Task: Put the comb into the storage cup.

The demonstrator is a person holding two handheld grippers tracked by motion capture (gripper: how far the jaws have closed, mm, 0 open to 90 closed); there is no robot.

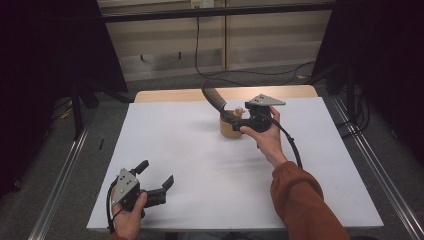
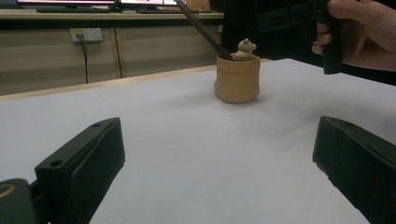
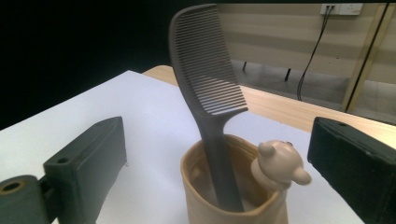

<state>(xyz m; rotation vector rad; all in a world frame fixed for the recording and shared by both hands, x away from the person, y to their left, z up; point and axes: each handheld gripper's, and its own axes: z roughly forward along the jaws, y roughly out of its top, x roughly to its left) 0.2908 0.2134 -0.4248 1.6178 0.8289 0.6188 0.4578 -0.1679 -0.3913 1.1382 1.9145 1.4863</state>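
A tan cup (image 1: 229,128) stands at the far middle of the white table (image 1: 190,150). A dark grey comb (image 1: 215,98) leans upright in it, teeth end up, and a small bear figure (image 3: 278,164) sits on the cup's rim. My right gripper (image 1: 239,118) is just right of the cup, jaws open on either side of the cup (image 3: 201,191) and comb (image 3: 210,70) without touching them. My left gripper (image 1: 155,174) rests open near the front left edge with nothing between its jaws; from there the cup (image 2: 236,79) stands far off.
The right gripper's cable (image 1: 292,145) trails back along the forearm in the orange sleeve (image 1: 305,200). A wooden table edge (image 1: 175,95) shows behind the white sheet. Dark curtains and stands flank both sides.
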